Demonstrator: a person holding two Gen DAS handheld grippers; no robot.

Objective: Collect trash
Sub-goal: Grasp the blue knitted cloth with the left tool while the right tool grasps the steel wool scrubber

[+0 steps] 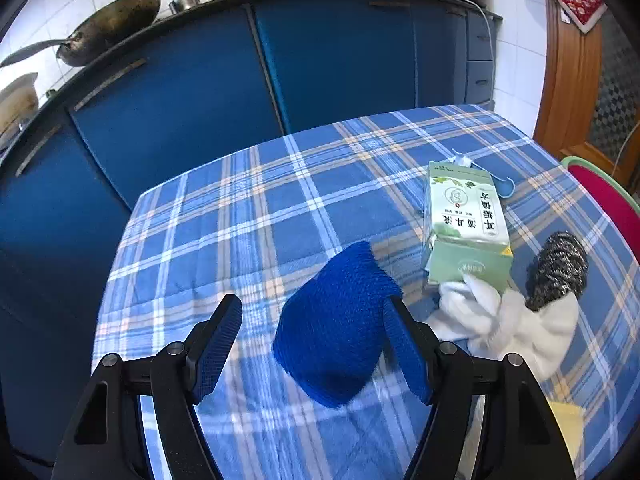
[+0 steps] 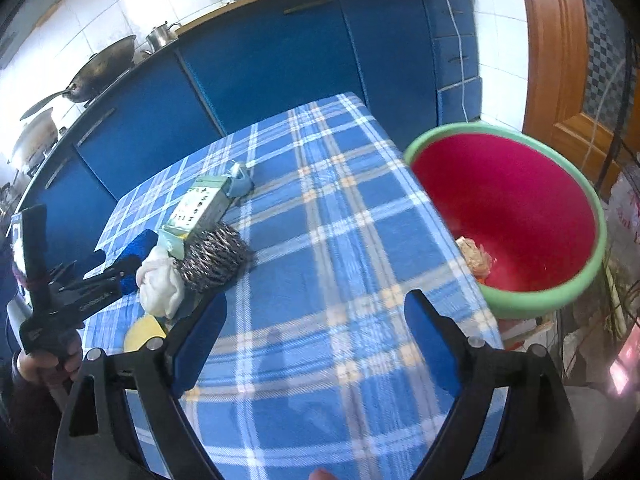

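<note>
A blue fuzzy cloth point(image 1: 336, 328) lies on the checked tablecloth point(image 1: 260, 208) between the fingers of my left gripper point(image 1: 314, 304), close against the right finger point(image 1: 404, 348) and clear of the left one; the jaws stand open. Just right of it are a white crumpled wad point(image 1: 500, 316), a steel scrubber point(image 1: 560, 268) and a green carton point(image 1: 464, 224). My right gripper point(image 2: 316, 296) hangs open over bare cloth with nothing between its fingers. A red bin with a green rim point(image 2: 520, 300) stands off the table's right edge, some scraps point(image 2: 474, 258) inside it.
A light blue spoon point(image 1: 500, 184) lies behind the carton. Something yellow point(image 1: 568, 420) sits at the near right of the table. Blue cabinets point(image 1: 200, 100) run along the back, a wok point(image 1: 112, 24) on the counter. A wooden door point(image 2: 560, 60) is at the right.
</note>
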